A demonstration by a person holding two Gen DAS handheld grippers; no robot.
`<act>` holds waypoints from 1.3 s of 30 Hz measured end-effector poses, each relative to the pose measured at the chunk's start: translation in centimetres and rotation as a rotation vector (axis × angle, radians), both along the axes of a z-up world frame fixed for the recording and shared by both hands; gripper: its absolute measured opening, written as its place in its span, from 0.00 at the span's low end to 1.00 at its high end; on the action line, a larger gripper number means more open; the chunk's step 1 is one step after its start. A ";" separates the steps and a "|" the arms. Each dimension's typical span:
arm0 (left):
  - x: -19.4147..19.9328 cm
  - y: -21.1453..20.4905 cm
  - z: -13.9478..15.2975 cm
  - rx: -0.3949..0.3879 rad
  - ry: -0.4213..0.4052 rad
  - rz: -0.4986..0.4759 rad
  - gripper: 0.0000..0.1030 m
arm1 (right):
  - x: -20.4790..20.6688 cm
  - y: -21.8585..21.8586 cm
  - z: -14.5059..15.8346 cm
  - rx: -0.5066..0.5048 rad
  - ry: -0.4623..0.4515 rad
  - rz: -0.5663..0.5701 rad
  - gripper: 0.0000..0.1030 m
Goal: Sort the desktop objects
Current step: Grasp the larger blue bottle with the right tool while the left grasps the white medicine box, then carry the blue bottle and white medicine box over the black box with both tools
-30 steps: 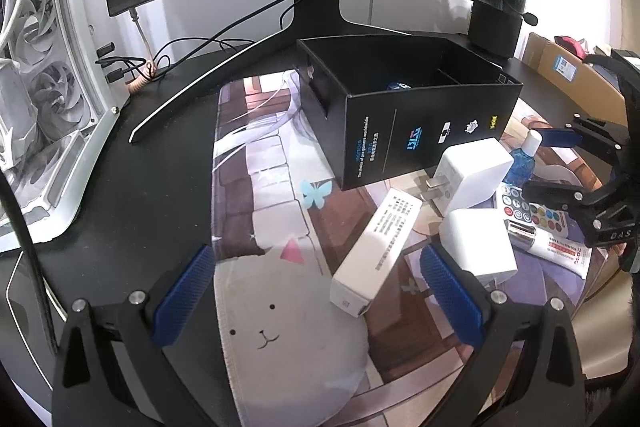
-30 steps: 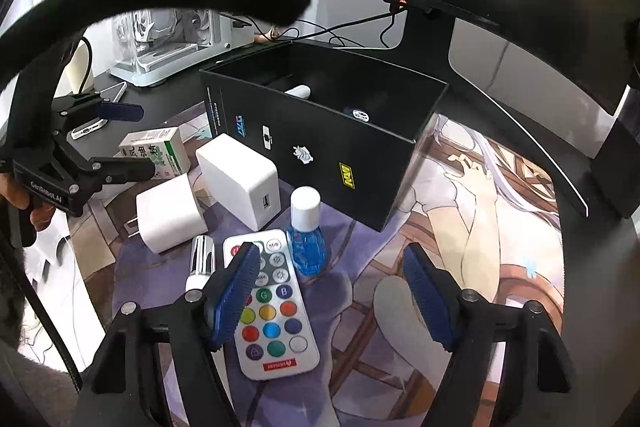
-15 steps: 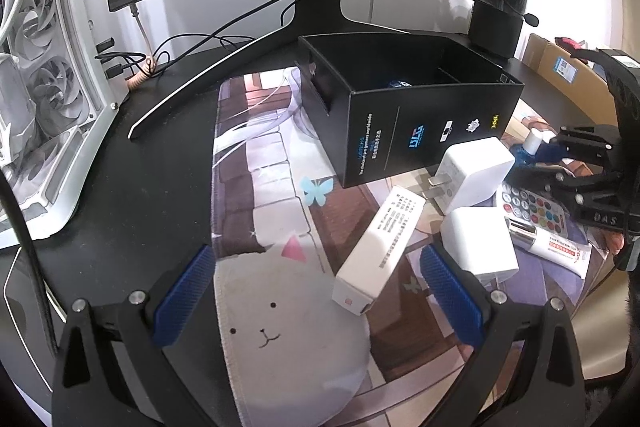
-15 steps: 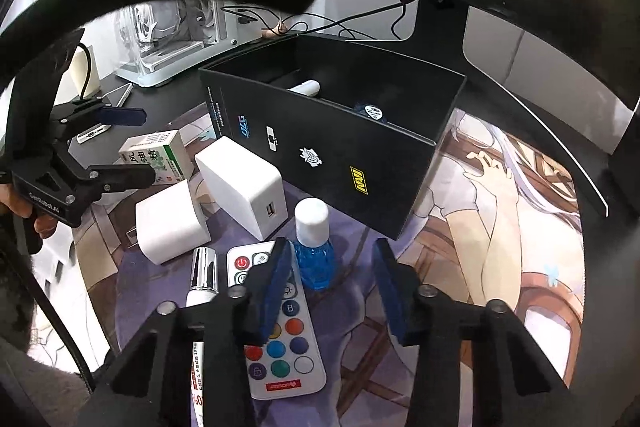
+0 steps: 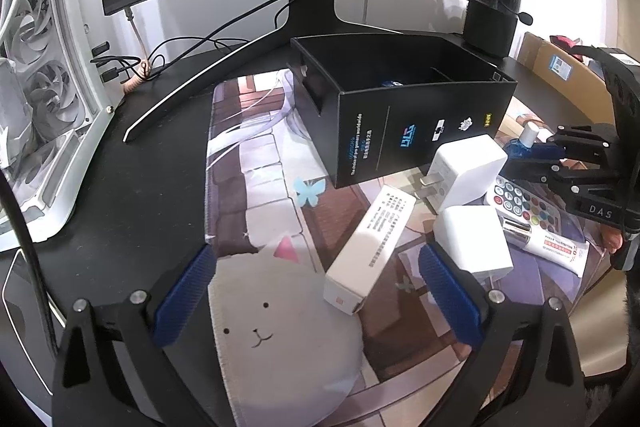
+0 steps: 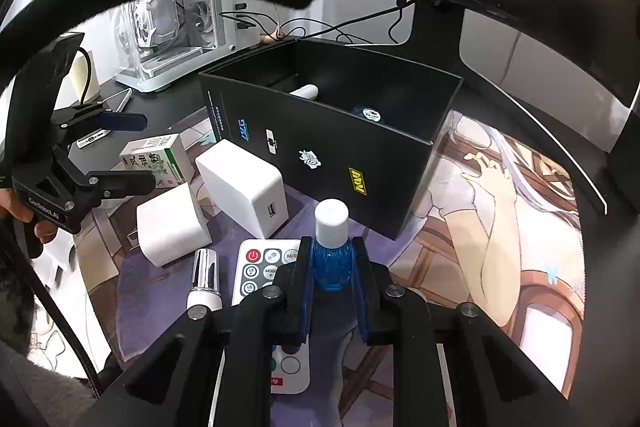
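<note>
Partly sorted, judging by the black box (image 6: 360, 147) on the counter (image 5: 120, 187): a white tube and a blue-and-white item already inside. Left outside on the mat (image 5: 256, 187): two white chargers (image 6: 244, 187), a long white carton (image 5: 372, 239), a remote (image 6: 260, 267), a chrome-capped tube (image 6: 206, 279). Right tongs (image 6: 333, 263) clamped together on the blue bottle (image 6: 331, 247), upright just before the box. Left tongs (image 5: 312, 295) wide apart, closing slightly, nothing gripped. Box contents mostly hidden by its walls; remote half covered.
</note>
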State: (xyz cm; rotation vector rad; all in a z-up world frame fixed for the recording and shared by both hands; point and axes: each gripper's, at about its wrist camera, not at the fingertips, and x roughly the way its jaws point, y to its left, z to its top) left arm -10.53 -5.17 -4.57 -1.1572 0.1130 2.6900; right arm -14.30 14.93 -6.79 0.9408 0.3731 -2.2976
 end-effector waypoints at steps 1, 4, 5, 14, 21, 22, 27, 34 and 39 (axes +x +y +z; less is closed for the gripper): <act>0.0 0.0 -0.1 0.003 0.000 -0.006 0.85 | 0.0 0.1 0.0 -0.002 0.001 0.001 0.17; -0.1 -0.2 -0.4 0.041 -0.010 -0.013 0.54 | 0.1 0.3 0.3 -0.009 0.007 -0.004 0.17; -0.2 -0.3 -0.5 0.066 -0.010 -0.022 0.33 | 0.1 0.4 0.3 -0.012 0.007 -0.006 0.17; -0.1 -0.2 -0.6 0.082 0.000 -0.046 0.16 | 0.3 0.9 0.7 -0.020 0.016 -0.017 0.17; 0.0 -0.4 -0.5 0.084 -0.002 -0.046 0.16 | 0.2 1.0 0.5 -0.016 0.005 -0.014 0.17; 0.0 -0.4 -0.5 0.086 -0.002 -0.046 0.16 | 0.2 1.0 0.5 -0.014 0.005 -0.012 0.17; 0.4 -0.7 0.2 0.102 0.016 -0.046 0.16 | 0.4 0.8 0.8 -0.018 0.013 -0.010 0.17; 1.0 -0.8 1.6 0.115 0.047 -0.051 0.16 | 0.6 1.2 1.9 -0.038 0.026 -0.014 0.17; 1.1 -0.6 2.8 0.132 0.067 -0.065 0.16 | 0.7 1.6 3.2 -0.056 0.042 -0.004 0.17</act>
